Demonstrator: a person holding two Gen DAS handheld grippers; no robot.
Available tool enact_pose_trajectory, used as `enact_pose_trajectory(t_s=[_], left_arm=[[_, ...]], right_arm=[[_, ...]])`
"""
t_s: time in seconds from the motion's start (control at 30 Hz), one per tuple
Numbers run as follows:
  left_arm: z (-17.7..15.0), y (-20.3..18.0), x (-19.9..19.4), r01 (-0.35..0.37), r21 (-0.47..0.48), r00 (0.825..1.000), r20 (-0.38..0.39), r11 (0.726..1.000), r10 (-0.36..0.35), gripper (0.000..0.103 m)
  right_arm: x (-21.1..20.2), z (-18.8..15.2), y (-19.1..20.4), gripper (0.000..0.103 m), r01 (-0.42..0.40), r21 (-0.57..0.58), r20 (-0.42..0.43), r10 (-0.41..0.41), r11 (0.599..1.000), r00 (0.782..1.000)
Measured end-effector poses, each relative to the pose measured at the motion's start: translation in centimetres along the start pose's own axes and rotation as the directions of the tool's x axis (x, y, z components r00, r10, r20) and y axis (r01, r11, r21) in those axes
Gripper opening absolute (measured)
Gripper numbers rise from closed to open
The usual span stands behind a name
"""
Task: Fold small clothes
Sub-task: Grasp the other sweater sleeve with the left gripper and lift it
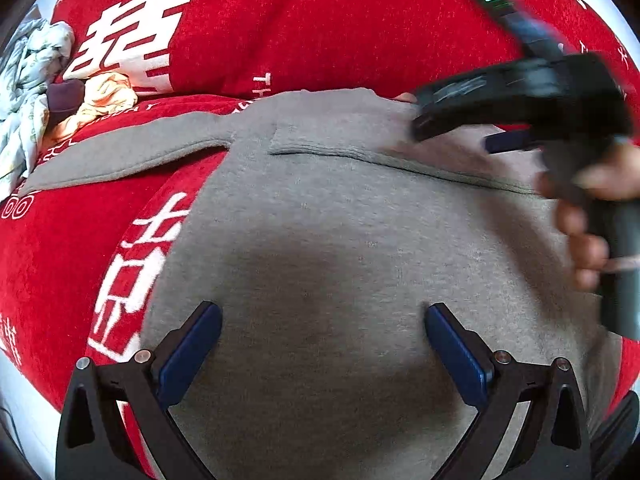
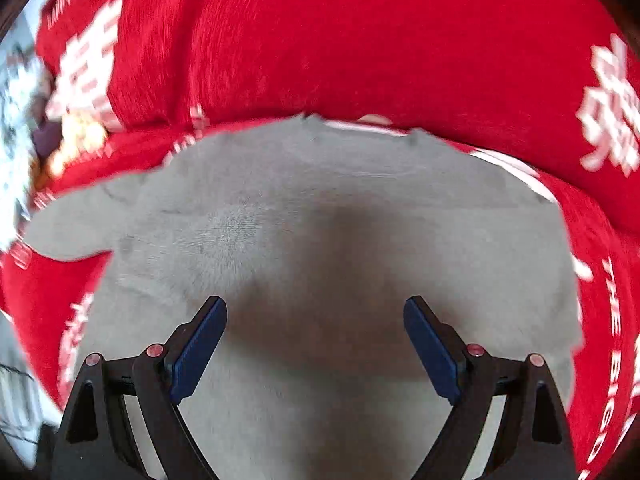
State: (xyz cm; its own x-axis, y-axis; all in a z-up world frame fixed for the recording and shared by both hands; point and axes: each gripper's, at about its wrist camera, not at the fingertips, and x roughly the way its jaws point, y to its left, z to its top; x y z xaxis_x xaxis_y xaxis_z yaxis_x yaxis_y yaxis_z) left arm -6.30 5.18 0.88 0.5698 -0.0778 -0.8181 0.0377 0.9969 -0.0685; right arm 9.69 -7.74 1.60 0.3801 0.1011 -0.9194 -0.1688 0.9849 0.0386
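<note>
Red blanket (image 1: pixel 320 28) w/ white lettering covers the surface; grey sweatshirt (image 1: pixel 320 220) lies flat on it, one sleeve (image 1: pixel 120 152) stretched out to the left. Left gripper (image 1: pixel 322 312) points steeply down over the sweatshirt body, jaws wide apart, nothing btwn them. Right gripper (image 2: pixel 316 304), blurred, held in a hand (image 1: pixel 592 216), also angled down over grey fabric, jaws wide, empty. Crumpled clothes pile (image 1: pixel 36 92) far left.
</note>
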Motion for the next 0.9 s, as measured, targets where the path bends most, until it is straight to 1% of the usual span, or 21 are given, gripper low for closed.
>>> enact_pose_trajectory(t_s=[0.03,0.07,0.1,0.17,0.23,0.33,0.37,0.43,0.5,0.53,0.57,0.6,0.63,0.67,0.7,0.73,0.8,0.9], left_arm=[[0.2,0.6,-0.1,-0.006,-0.013,1.000,-0.002,1.000,0.006,0.103],[0.4,1.2,-0.2,-0.012,-0.028,1.000,-0.003,1.000,0.012,0.103],[0.6,1.9,-0.2,-0.017,-0.045,1.000,-0.001,0.999,0.017,0.103],[1.2,4.0,-0.7,-0.020,-0.093,1.000,0.018,0.995,0.022,0.103],[2.0,6.8,-1.1,-0.034,-0.158,0.998,0.041,0.987,0.041,0.103],[3.1,10.8,-1.0,-0.057,-0.237,0.996,0.047,0.970,0.070,0.103],[3.4,12.0,-0.7,-0.074,-0.255,0.995,0.042,0.964,0.087,0.103],[4.0,15.1,0.1,-0.128,-0.313,0.990,0.021,0.941,0.141,0.103],[4.6,18.3,1.1,-0.158,-0.394,0.986,-0.008,0.905,0.169,0.103],[5.1,20.8,1.8,-0.168,-0.465,0.984,-0.032,0.869,0.173,0.103],[5.2,22.5,2.5,-0.175,-0.513,0.983,-0.047,0.841,0.176,0.103],[5.7,24.5,2.8,-0.177,-0.559,0.982,-0.042,0.810,0.185,0.102],[6.1,25.4,2.8,-0.184,-0.570,0.978,-0.027,0.800,0.206,0.102],[6.8,26.4,2.9,-0.209,-0.583,0.972,-0.033,0.785,0.235,0.102],[7.5,27.5,3.3,-0.220,-0.595,0.970,-0.049,0.773,0.239,0.102],[8.2,28.9,4.1,-0.216,-0.612,0.973,-0.067,0.761,0.222,0.102],[9.6,30.8,4.8,-0.224,-0.633,0.969,-0.067,0.741,0.236,0.102],[11.2,33.3,6.0,-0.224,-0.671,0.969,-0.075,0.707,0.236,0.102]], right_arm=[[1.5,0.3,1.2,0.092,0.012,-0.031,-0.027,-0.013,0.999,1.000],[1.4,0.4,1.9,0.092,0.037,-0.042,0.019,-0.037,0.998,0.999],[1.2,0.7,2.7,0.092,0.041,-0.056,0.053,-0.038,0.998,0.998],[0.6,0.6,3.9,0.092,-0.051,-0.055,0.096,0.057,0.997,0.994],[0.2,-0.3,5.0,0.092,-0.109,-0.049,0.132,0.115,0.993,0.984],[0.6,-1.7,6.5,0.092,-0.100,-0.083,0.143,0.111,0.992,0.984],[0.7,-2.2,7.1,0.092,-0.073,-0.108,0.153,0.089,0.991,0.984],[0.6,-2.5,7.9,0.092,-0.034,-0.141,0.164,0.057,0.989,0.985],[1.0,-2.5,8.4,0.092,-0.014,-0.151,0.163,0.039,0.988,0.986],[0.7,-2.5,8.2,0.093,-0.012,-0.154,0.165,0.038,0.988,0.986],[0.7,-2.4,8.1,0.093,-0.014,-0.155,0.165,0.040,0.988,0.986],[0.8,-2.4,8.1,0.093,-0.018,-0.153,0.165,0.044,0.988,0.985],[0.7,-2.4,7.9,0.093,-0.022,-0.151,0.166,0.047,0.988,0.985],[0.7,-2.4,7.8,0.093,-0.026,-0.150,0.168,0.051,0.988,0.984],[0.8,-2.4,7.9,0.093,-0.027,-0.150,0.169,0.052,0.988,0.984],[0.8,-2.5,7.9,0.093,-0.027,-0.149,0.170,0.052,0.988,0.984],[0.9,-2.5,7.9,0.093,-0.026,-0.149,0.171,0.052,0.988,0.984],[0.9,-2.5,7.9,0.093,-0.030,-0.146,0.172,0.056,0.989,0.984]])
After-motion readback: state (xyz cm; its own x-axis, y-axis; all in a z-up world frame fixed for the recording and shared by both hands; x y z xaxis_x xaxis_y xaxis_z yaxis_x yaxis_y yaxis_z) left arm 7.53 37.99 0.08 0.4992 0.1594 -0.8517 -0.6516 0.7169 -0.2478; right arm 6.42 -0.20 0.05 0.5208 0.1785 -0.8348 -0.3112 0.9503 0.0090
